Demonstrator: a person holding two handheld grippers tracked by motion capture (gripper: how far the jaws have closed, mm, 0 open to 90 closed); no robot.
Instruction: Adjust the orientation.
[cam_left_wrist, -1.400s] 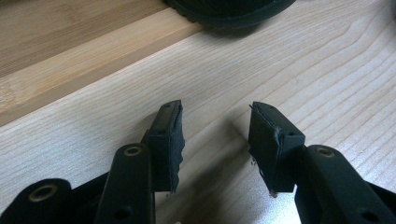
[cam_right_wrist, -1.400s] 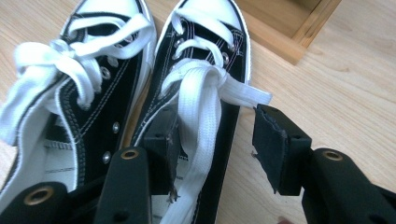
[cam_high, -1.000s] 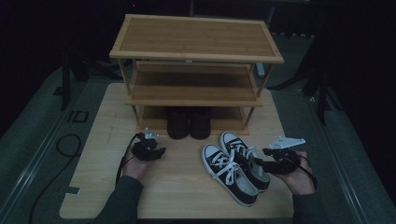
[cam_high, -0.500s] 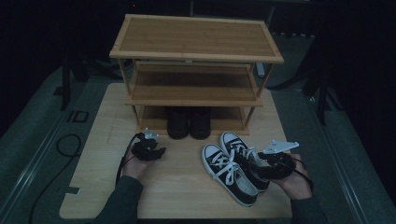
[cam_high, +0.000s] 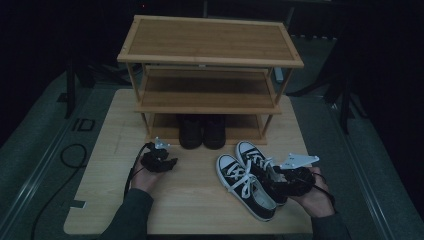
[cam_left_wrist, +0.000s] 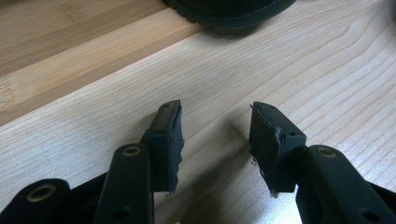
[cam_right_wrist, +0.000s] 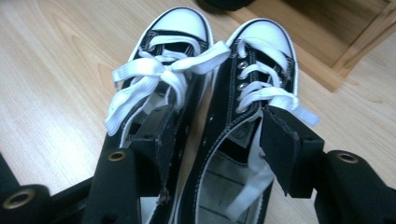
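A pair of black sneakers with white toes and laces lies side by side on the wooden table, front right. My right gripper is at their heels. One jaw sits in the left sneaker's mouth and the other at the right sneaker's far side. The jaws have just been closing, with the sneakers' adjoining walls between them, and I see no squeeze. My left gripper hovers open over bare table, nothing between its pads.
A three-tier wooden shoe rack stands at the back of the table. A pair of black shoes sits under its lowest shelf, just ahead of my left gripper. Dark floor and a cable surround the table.
My right gripper has edged slightly lower and closer onto the sneakers' heels. The left hand and the sneakers have stayed put.
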